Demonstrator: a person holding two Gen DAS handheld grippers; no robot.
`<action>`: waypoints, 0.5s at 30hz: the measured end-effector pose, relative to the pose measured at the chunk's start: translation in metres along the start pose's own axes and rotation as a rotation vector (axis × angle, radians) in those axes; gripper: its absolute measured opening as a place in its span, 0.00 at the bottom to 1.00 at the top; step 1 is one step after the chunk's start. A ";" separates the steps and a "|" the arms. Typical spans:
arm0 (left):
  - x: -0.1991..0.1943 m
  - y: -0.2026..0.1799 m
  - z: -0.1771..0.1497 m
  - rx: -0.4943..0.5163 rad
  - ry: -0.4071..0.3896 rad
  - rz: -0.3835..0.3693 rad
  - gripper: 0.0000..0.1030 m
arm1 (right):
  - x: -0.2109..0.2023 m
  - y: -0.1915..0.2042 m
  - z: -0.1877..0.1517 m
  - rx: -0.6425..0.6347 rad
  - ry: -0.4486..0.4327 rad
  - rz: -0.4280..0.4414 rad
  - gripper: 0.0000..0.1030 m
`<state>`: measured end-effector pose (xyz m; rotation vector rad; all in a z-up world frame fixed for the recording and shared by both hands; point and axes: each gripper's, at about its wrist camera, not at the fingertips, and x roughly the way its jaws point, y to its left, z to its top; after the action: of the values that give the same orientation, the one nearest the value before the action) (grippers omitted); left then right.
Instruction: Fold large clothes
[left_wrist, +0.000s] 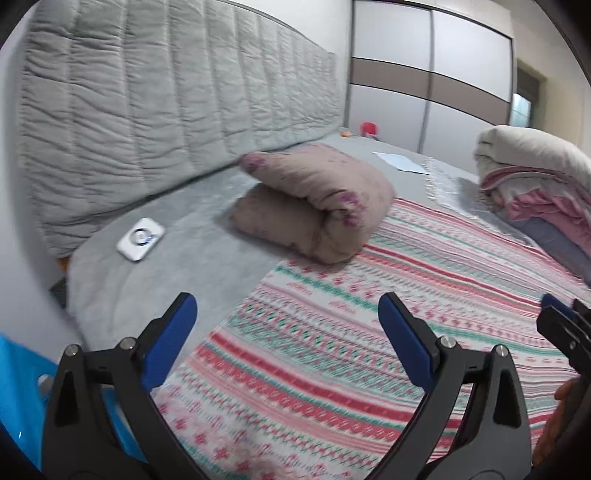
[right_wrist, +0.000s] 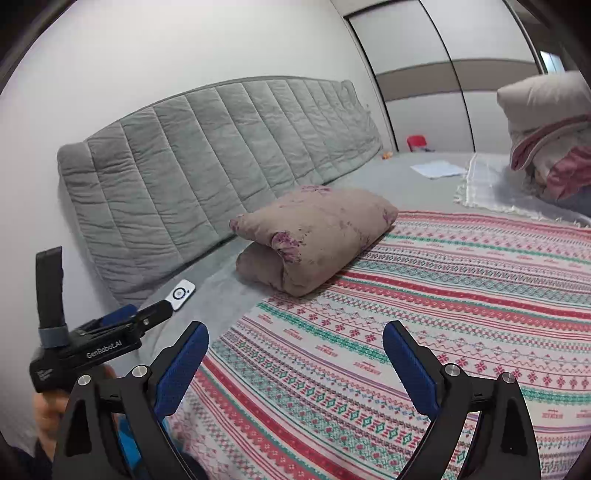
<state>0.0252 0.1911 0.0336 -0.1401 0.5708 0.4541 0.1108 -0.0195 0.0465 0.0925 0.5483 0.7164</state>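
My left gripper (left_wrist: 288, 343) has its blue pads (left_wrist: 173, 339) wide apart with nothing between them, poised above the near part of the patterned blanket (left_wrist: 424, 295). My right gripper (right_wrist: 295, 365) is spread just as wide, also empty, over the same cloth. Each tool shows at the edge of the other's view: the right one at the far right edge of the left camera, the left one low on the left of the right camera, with part of a hand (right_wrist: 46, 410) under it.

The blanket, striped in red, green and white bands, lies spread flat on the bed and fills the near and right part of both views. Neither gripper touches it as far as I can see.

At its far left edge sits a folded beige quilt (left_wrist: 317, 206) with purple flower marks, partly on the blanket and partly on the grey bed cover (left_wrist: 155, 280). Left of the quilt, on the grey cover, lies a small white device (left_wrist: 140, 239) near the quilted grey headboard (left_wrist: 166, 103).

On the far right stands a pile of bedding (left_wrist: 535, 184), white on top with pink below. A pale fringed cloth (right_wrist: 487, 188) lies just beside it, and a white sheet of paper (left_wrist: 400, 161) farther back. Behind the bed stand wardrobe doors (left_wrist: 432, 74), with a small red object (left_wrist: 369, 129) at their foot. The left view is slightly blurred.
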 end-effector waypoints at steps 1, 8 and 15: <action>-0.002 0.001 -0.003 -0.004 -0.009 0.023 0.96 | 0.000 0.002 -0.005 -0.015 0.000 -0.024 0.94; -0.007 -0.013 -0.034 0.002 -0.053 0.107 0.99 | -0.008 0.013 -0.024 -0.079 0.038 -0.087 0.94; 0.010 -0.042 -0.062 0.071 -0.035 0.191 0.99 | -0.023 0.008 -0.027 -0.051 0.017 -0.120 0.94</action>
<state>0.0213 0.1416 -0.0237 -0.0091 0.5674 0.6196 0.0778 -0.0312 0.0360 0.0060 0.5470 0.6143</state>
